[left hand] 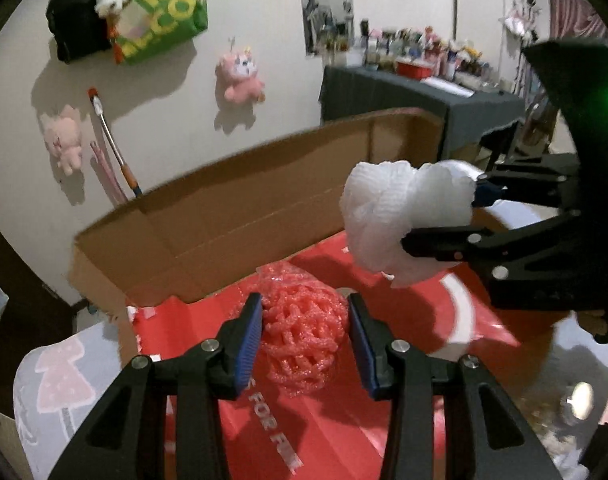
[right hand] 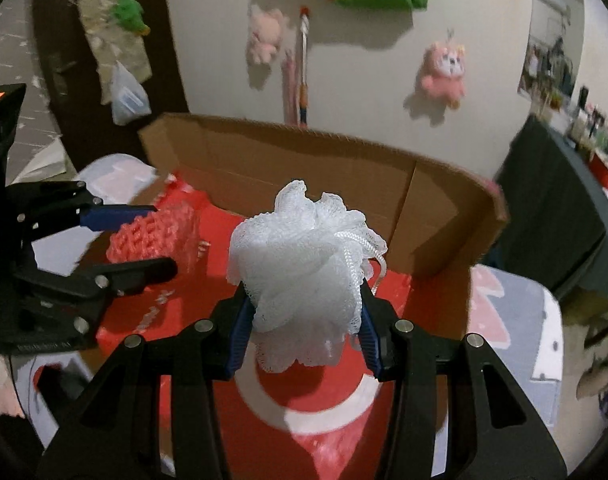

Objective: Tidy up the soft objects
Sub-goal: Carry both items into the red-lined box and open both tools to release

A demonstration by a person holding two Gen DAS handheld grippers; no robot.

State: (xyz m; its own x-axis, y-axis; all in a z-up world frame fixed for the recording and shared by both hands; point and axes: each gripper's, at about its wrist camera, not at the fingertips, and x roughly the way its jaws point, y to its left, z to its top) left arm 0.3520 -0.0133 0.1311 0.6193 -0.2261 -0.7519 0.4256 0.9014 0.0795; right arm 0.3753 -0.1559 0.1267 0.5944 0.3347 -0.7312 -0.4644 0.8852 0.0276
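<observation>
Holding: each of the two grippers has one soft thing squeezed between its blue ribbed pads.
Left gripper [left hand: 304,340]: black plastic arms, jaws narrowed on the pink foam net [left hand: 300,340], pads pressing both its sides.
Pink foam net: one; a stretchy lattice of puffy coral-pink strands with open diamond holes, bunched into a rough ball; it sits just above the red floor of the box [left hand: 224,216].
Right gripper [right hand: 304,336]: same black build, jaws narrowed on the white bath puff [right hand: 304,268], which bulges out above and below the pads.
White bath puff: one; gathered fine nylon mesh, frilly and ruffled, round, with a white cord loop [right hand: 363,256] on its right side; held above the box floor, in front of the back flap.
Box: one; brown corrugated cardboard, flaps standing up, inside floor glossy red with a white ring and white lettering.
Wall toys: two pink plush toys [left hand: 242,76] hang on the pale wall, fluffy and rounded; the second one [left hand: 64,138] is paler.
Bags: one green printed bag [left hand: 164,8] and one black bag [left hand: 76,24] hang beside each other.
Brush [left hand: 112,140]: one, long thin handle, leaning on the wall behind the box.
</observation>
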